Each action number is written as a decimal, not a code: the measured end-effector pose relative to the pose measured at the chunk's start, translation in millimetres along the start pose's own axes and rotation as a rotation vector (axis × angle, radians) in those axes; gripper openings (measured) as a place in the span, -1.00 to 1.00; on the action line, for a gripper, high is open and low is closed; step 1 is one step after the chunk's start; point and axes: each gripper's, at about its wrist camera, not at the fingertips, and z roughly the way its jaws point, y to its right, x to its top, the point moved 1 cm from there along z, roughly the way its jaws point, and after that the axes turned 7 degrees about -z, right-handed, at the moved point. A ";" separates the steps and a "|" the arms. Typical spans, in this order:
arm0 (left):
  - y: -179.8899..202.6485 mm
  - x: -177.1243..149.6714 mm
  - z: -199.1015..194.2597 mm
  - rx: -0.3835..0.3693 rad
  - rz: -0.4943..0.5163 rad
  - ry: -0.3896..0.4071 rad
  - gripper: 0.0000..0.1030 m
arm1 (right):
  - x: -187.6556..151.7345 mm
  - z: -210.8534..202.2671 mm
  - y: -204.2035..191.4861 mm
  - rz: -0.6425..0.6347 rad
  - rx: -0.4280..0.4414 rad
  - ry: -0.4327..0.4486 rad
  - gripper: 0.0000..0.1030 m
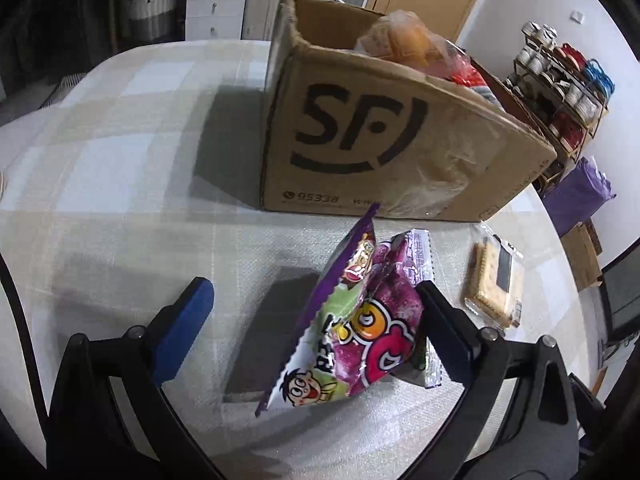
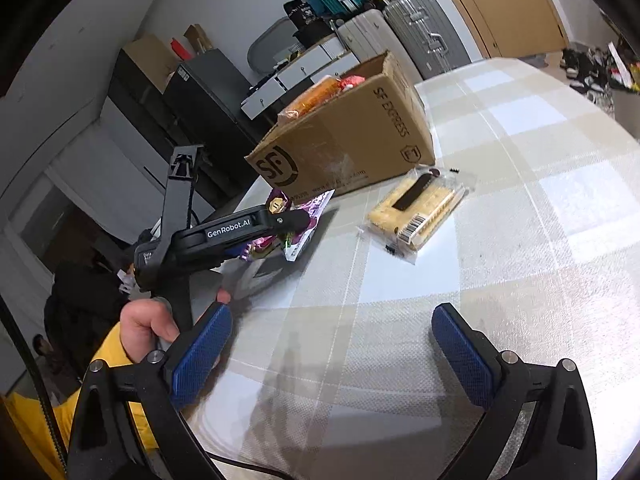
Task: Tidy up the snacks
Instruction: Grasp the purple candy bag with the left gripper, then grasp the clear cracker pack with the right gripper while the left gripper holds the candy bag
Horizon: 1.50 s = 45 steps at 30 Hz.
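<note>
A purple snack bag (image 1: 360, 320) stands on edge on the checked tablecloth, between the wide-apart fingers of my left gripper (image 1: 312, 286). It leans against the right finger, and the blue left pad (image 1: 188, 320) is well clear of it. Behind it stands an open cardboard box (image 1: 380, 140) holding an orange packet (image 1: 404, 36) and other snacks. A clear biscuit pack (image 1: 494, 284) lies flat to the right. The right wrist view shows the left gripper (image 2: 256, 224) over the purple bag (image 2: 316, 204), with the box (image 2: 344, 136) and the biscuit pack (image 2: 416, 208) beyond. My right gripper (image 2: 332, 312) is open over bare cloth.
A hand (image 2: 148, 324) in a yellow sleeve holds the left gripper. A rack of spools (image 1: 560, 80) and a purple sack (image 1: 576, 192) stand past the table's right edge. Suitcases (image 2: 416, 28) and drawers line the far wall.
</note>
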 end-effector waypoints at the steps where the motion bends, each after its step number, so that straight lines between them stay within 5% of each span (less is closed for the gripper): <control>1: 1.8 1.2 1.3 -0.005 0.007 0.004 0.85 | -0.2 -0.6 0.4 0.003 0.001 0.002 0.99; 5: 8.5 1.6 0.2 -0.104 0.003 -0.017 0.09 | -0.5 -0.8 -0.5 -0.001 0.002 0.004 0.98; 9: 14.9 4.0 0.2 -0.122 0.010 -0.015 -0.20 | -1.7 -2.0 -2.4 -0.006 -0.003 0.005 0.98; 26: -22.0 -14.9 -48.2 -0.214 -0.111 0.018 -0.27 | 14.1 -6.4 -5.0 -0.017 -0.057 -0.019 0.98; 33: -26.1 -57.9 -67.3 -0.253 -0.099 0.012 -0.27 | 70.0 22.2 4.8 -0.110 -0.230 -0.077 0.99; 40: -37.8 -78.4 -85.7 -0.263 -0.093 0.029 -0.26 | 88.6 84.9 19.6 -0.245 -0.436 -0.238 0.98; 45: -41.6 -81.4 -91.3 -0.289 -0.099 0.032 -0.26 | 86.9 105.5 24.0 -0.220 -0.432 -0.288 0.96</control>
